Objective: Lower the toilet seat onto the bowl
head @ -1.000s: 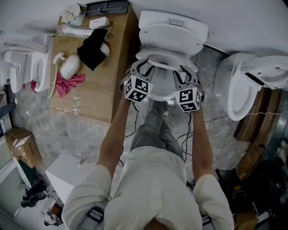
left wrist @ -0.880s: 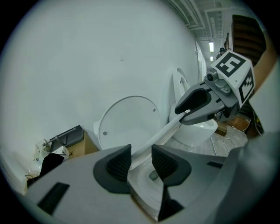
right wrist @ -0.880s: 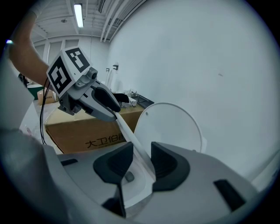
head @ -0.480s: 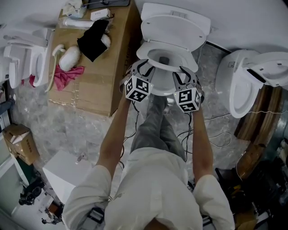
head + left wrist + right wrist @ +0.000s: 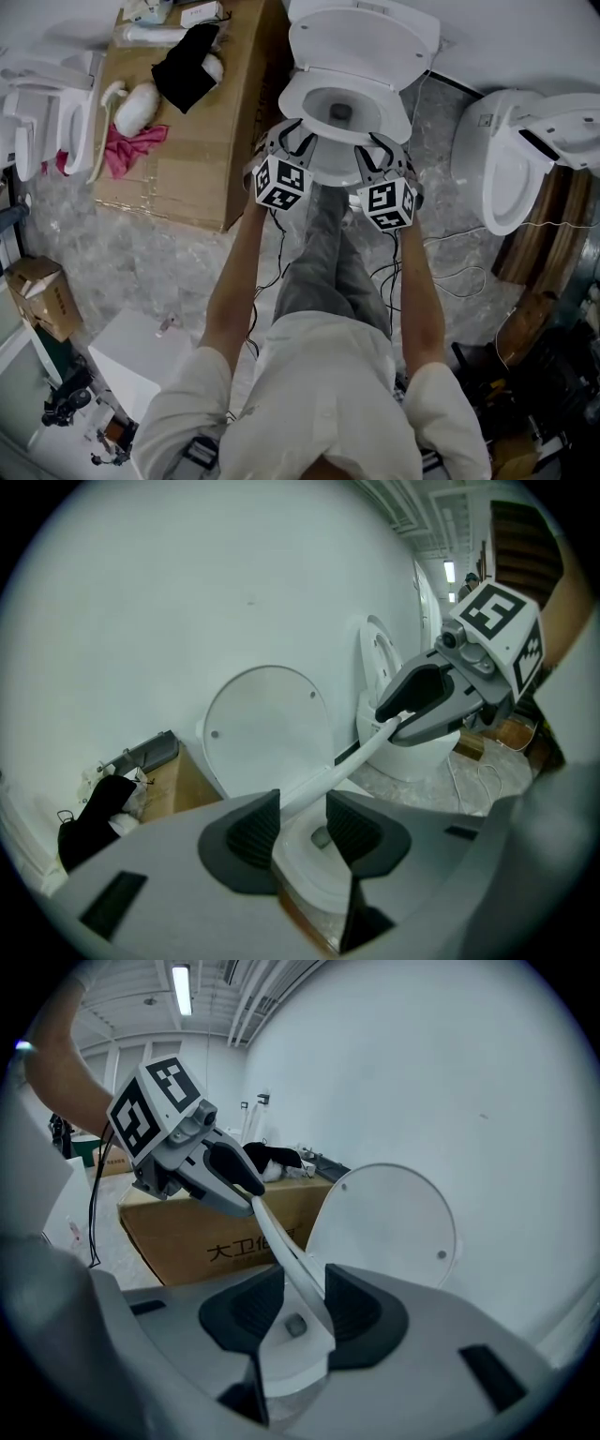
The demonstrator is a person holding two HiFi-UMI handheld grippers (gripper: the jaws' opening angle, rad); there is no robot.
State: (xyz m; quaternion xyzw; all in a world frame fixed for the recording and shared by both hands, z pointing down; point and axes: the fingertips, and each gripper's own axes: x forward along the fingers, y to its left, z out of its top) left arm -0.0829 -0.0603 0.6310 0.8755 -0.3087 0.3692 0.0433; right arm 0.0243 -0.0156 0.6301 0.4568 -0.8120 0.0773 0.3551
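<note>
The white toilet seat (image 5: 375, 742) hangs tilted above the bowl (image 5: 314, 864), its front rim held between both grippers. My left gripper (image 5: 303, 822) is shut on the rim's left part, and my right gripper (image 5: 302, 1305) is shut on the right part of the same seat (image 5: 281, 1246). Each gripper shows in the other's view: the right gripper (image 5: 403, 714) and the left gripper (image 5: 248, 1194). In the head view the left gripper (image 5: 286, 139) and right gripper (image 5: 384, 150) sit at the bowl's front. The round lid (image 5: 366, 42) stands upright against the tank.
A big cardboard box (image 5: 197, 159) stands left of the toilet, carrying a black cloth (image 5: 187, 56) and a pink cloth (image 5: 131, 150). Another toilet (image 5: 506, 169) stands at the right and one (image 5: 56, 122) at the far left. Cables (image 5: 450, 281) lie on the floor.
Both grippers have come down and toward me with the seat between their jaws. The seat has tipped away from the lid, and the bowl's opening now shows in the head view.
</note>
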